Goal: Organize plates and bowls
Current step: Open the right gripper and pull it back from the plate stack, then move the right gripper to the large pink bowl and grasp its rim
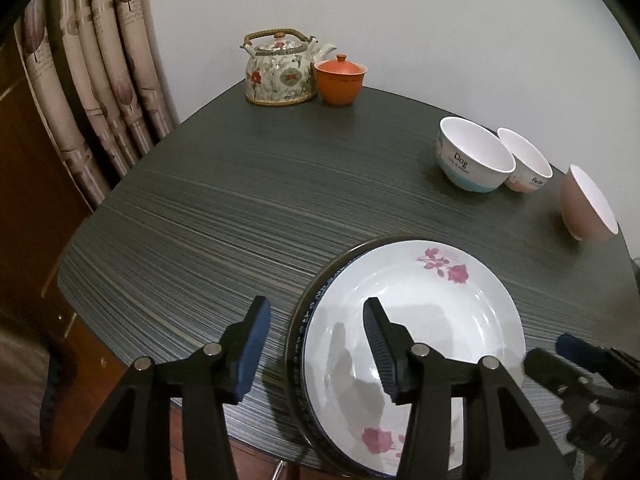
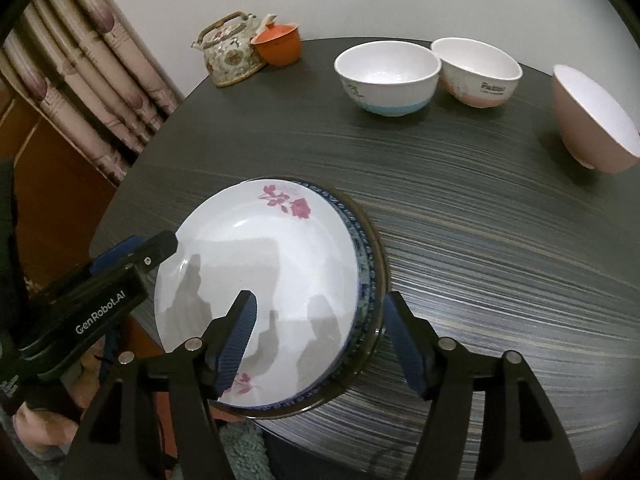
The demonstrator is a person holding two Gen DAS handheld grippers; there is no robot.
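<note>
From your left wrist, the dark streaked worktop (image 1: 240, 208) meets a white wall, curtain (image 1: 100, 80) left; your left tool (image 1: 316, 344) is spread astride the plates' (image 1: 420, 300) rim. From your right wrist, the right tool (image 2: 320, 332) straddles the opposite rim, unpinched; bowls (image 2: 388, 76) stand behind.

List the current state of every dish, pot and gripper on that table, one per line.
Rose plate: upright, topmost of the plate stack.
Blue-rimmed plate: under it, offset.
Dark plate: bottom of the stack.
Blue-based bowl: upright, empty.
Pink-based bowl: upright, empty, beside it.
Plain pink bowl: apart; interior faces the camera.
Teapot: lid on.
Orange cup: lidded.
Left gripper: open, straddling the stack's edge.
Right gripper: open, likewise.
</note>
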